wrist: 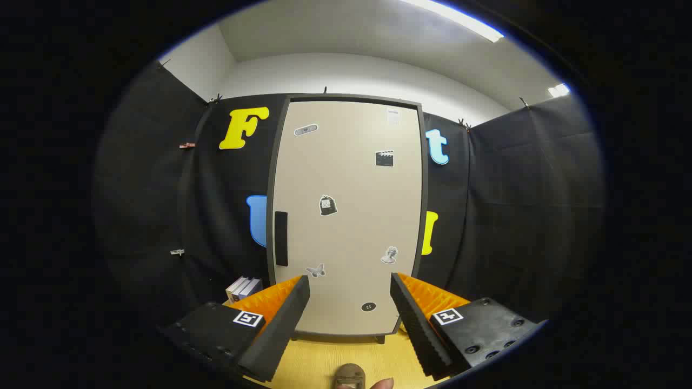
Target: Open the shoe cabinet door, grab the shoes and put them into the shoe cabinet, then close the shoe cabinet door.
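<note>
Facing shoe cabinet door [346, 216], shut, beyond my tool [350, 302] | tool spread, holding nothing | shoe [350, 376] on surface [319, 362] below fingers | progress: nothing done, opening door pending

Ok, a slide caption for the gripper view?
Open tongs face the closed shoe cabinet door, its dark handle beyond the left finger.

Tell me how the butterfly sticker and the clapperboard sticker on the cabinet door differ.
The butterfly sticker is pale grey and sits low on the cabinet door, near the handle; the clapperboard sticker is black and sits high, toward the opposite edge. The butterfly has spread wings; the clapperboard is boxy. Both lie flat on the closed door, beyond the open gripper.
</note>
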